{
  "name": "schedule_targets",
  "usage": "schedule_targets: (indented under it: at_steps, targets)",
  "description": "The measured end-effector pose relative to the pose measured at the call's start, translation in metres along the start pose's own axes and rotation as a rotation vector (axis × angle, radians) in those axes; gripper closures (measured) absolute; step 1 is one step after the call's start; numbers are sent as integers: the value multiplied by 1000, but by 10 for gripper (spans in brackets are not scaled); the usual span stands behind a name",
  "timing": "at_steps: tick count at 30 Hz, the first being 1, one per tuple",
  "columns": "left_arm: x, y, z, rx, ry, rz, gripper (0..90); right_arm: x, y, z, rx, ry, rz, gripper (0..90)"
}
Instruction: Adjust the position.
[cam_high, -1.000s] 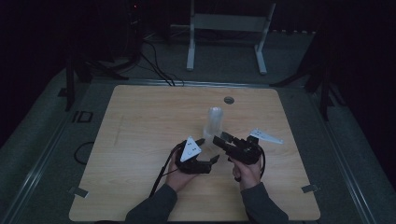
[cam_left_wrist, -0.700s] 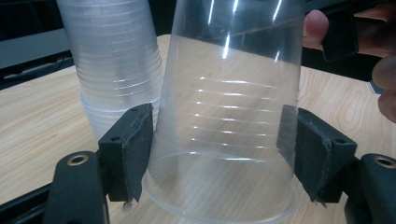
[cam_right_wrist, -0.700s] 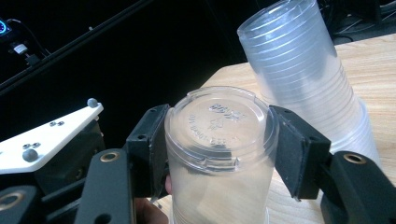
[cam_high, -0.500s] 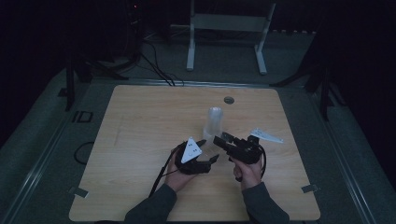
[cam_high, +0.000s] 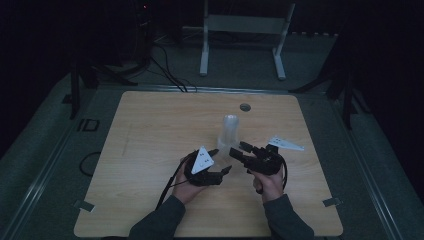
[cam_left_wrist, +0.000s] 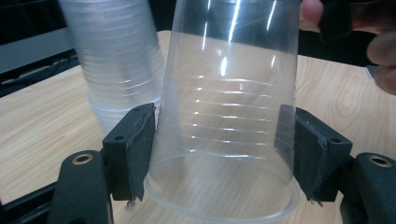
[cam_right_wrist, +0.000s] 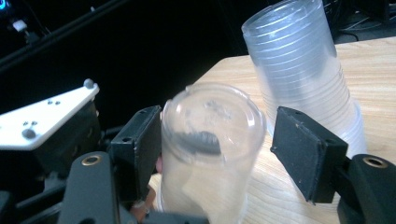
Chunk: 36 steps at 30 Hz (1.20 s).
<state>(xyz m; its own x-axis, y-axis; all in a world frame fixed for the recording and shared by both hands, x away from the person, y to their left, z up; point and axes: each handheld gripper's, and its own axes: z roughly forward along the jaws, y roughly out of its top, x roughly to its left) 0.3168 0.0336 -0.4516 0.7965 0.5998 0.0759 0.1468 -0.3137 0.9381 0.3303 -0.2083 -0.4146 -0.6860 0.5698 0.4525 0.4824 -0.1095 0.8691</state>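
Change over the last second is slight. Left gripper (cam_high: 223, 161) has drifted a little toward the near edge of the bench (cam_high: 150, 125) and a touch to the person's left; its grey three-cornered plate (cam_high: 202, 160) sits marginally lower in the high view than before. Right gripper (cam_high: 239, 151) has shifted by a hair in the same direction, so the gap between the two units reads about as it did. The left forearm sleeve (cam_high: 157, 222) has slid back slightly with the hand. No other displacement can be resolved in the dim high view.
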Motion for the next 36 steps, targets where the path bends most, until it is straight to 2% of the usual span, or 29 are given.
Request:
schedule_targets:
  at_steps: [5, 10, 11, 15, 20, 28, 36]
  targets:
    - [9, 0, -6, -2, 12, -16, 305, -2, 4, -5, 21, 0, -24, 310]
    - [14, 1, -10, 8, 13, -4, 306, -3, 7, -8, 56, -6, -58, 308]
    - [15, 1, -11, 11, 11, -1, 307, -3, 9, -8, 82, -18, -90, 308]
    - [18, 2, -12, 21, 1, 3, 307, 0, 15, -11, 137, -43, -170, 308]
    - [22, 3, -14, 46, -26, 15, 307, 2, 23, -15, 195, -53, -235, 308]
    - [26, 5, -15, 84, -64, 39, 307, 8, 36, -18, 313, -98, -379, 308]
    - [27, 9, -16, 116, -74, 66, 307, 11, 44, -18, 414, -119, -476, 336]
